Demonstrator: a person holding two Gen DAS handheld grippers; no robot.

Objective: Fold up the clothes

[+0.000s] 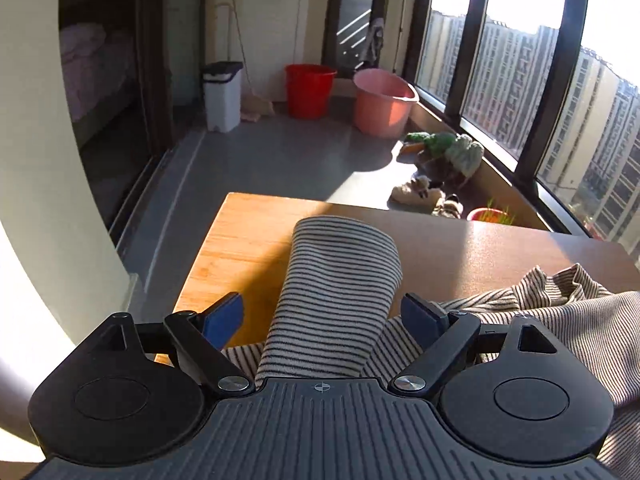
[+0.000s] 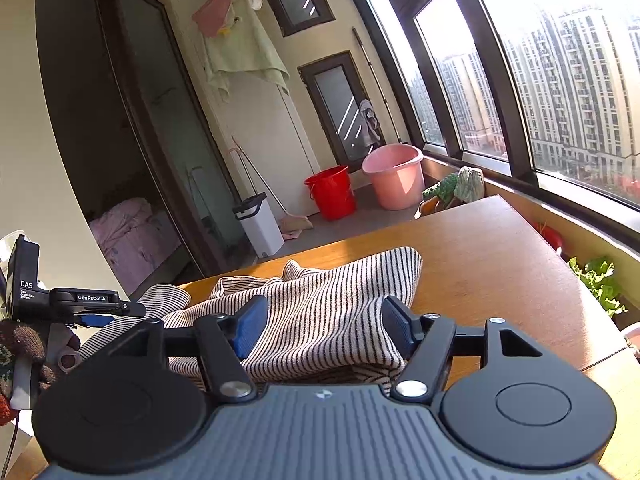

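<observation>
- Nearest to the left wrist camera, the left gripper has its jaws spread wide; a sleeve of the striped garment runs between the blue pads, and they do not press it.
- On the wooden table this sleeve lies flat, pointing toward the far edge.
- In the right wrist view, the right gripper is also released, with a bunched fold of the garment between its fingers.
- Beyond the table, a red bucket and a pink tub stand on the floor by the window.
</observation>
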